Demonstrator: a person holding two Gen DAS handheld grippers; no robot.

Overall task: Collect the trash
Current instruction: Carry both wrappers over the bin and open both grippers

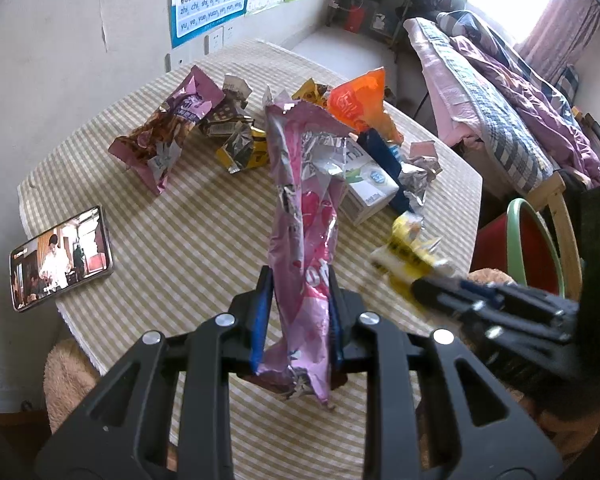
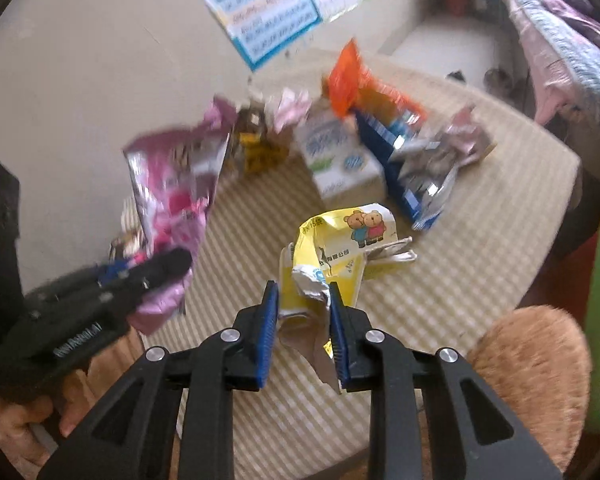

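Note:
My left gripper [image 1: 300, 280] is shut on a long pink snack wrapper [image 1: 304, 208] and holds it upright above the checked table [image 1: 188, 240]. My right gripper [image 2: 304, 292] is shut on a crumpled yellow wrapper with two cartoon bears [image 2: 340, 240], held above the table. The right gripper [image 1: 428, 288] and its yellow wrapper [image 1: 408, 252] also show blurred in the left wrist view. The left gripper [image 2: 180, 260] with the pink wrapper [image 2: 168, 200] shows at the left of the right wrist view.
More trash lies at the table's back: a purple bag [image 1: 168, 132], yellow and silver wrappers [image 1: 240, 140], an orange bag [image 1: 360, 100], a white carton [image 1: 368, 188], a blue packet [image 1: 384, 160]. A phone [image 1: 60, 260] lies at the left. A green-rimmed red bin [image 1: 528, 248] stands right of the table.

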